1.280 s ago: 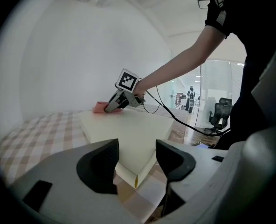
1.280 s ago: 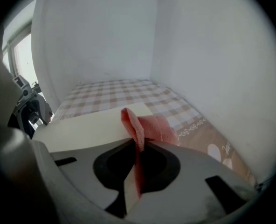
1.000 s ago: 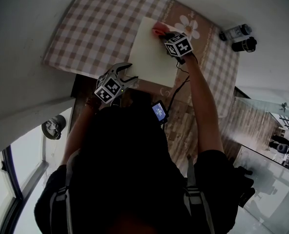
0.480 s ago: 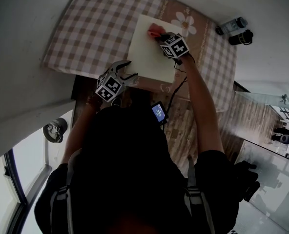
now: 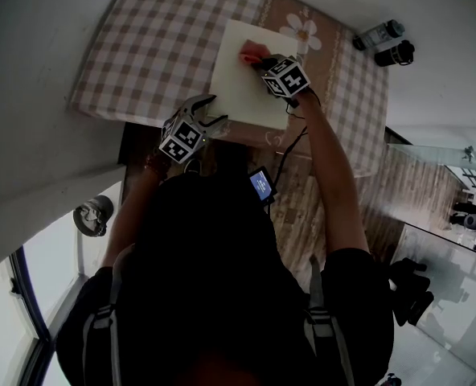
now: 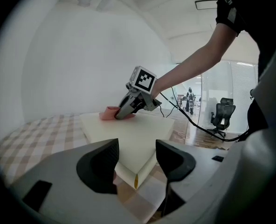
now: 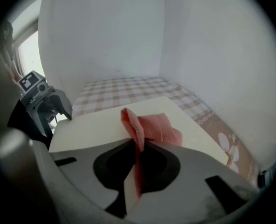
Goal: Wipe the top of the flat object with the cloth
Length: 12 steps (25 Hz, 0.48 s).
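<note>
We saw the flat object lying on the table, toward its near edge and right of its middle. The cloth lay on the flat object's top at the far side, one fold caught between the jaws of the right gripper. The left gripper stood at the near left corner, its jaws parted before it. Beyond the table's far right corner lay a bottle and, beside it, a second container.
</note>
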{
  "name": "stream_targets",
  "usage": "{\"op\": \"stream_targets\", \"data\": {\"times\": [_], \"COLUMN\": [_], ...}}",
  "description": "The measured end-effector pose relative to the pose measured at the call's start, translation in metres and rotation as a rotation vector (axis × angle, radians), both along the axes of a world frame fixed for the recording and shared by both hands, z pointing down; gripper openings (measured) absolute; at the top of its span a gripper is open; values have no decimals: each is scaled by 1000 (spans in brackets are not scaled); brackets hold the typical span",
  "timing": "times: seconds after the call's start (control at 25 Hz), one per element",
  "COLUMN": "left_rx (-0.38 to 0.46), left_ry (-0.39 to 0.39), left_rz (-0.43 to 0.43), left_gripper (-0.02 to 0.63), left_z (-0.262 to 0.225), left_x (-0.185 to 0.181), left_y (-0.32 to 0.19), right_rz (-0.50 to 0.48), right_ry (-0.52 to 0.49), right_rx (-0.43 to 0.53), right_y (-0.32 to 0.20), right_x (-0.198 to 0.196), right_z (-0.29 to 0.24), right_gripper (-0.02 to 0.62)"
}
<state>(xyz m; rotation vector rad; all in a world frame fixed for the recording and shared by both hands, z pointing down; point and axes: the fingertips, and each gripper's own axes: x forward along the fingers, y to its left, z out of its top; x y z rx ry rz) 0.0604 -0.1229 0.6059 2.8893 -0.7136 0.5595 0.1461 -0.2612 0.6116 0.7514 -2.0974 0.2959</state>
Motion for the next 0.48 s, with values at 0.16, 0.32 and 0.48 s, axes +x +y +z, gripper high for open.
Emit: {"op": "stream_targets", "data": {"times": [0.16,0.32,0.48], "left_rx": [-5,0,4], "left_ry": [-20,-4,-7], "left_rz": [8,10,16], "left_gripper": [265,265,265], "left_z": [2,2,-2], "left_x": [0,1,5], "left_y": [1,2,-15], "right_rz": [-12,-17,-26], "right_ry": [-12,-16,-21], "right_rx": [-2,-10,-4], "right_y": [11,25,20], "right_x": [-2,-4,-3], "right_z": [-1,1,0], "right_gripper": [17,17,17]}}
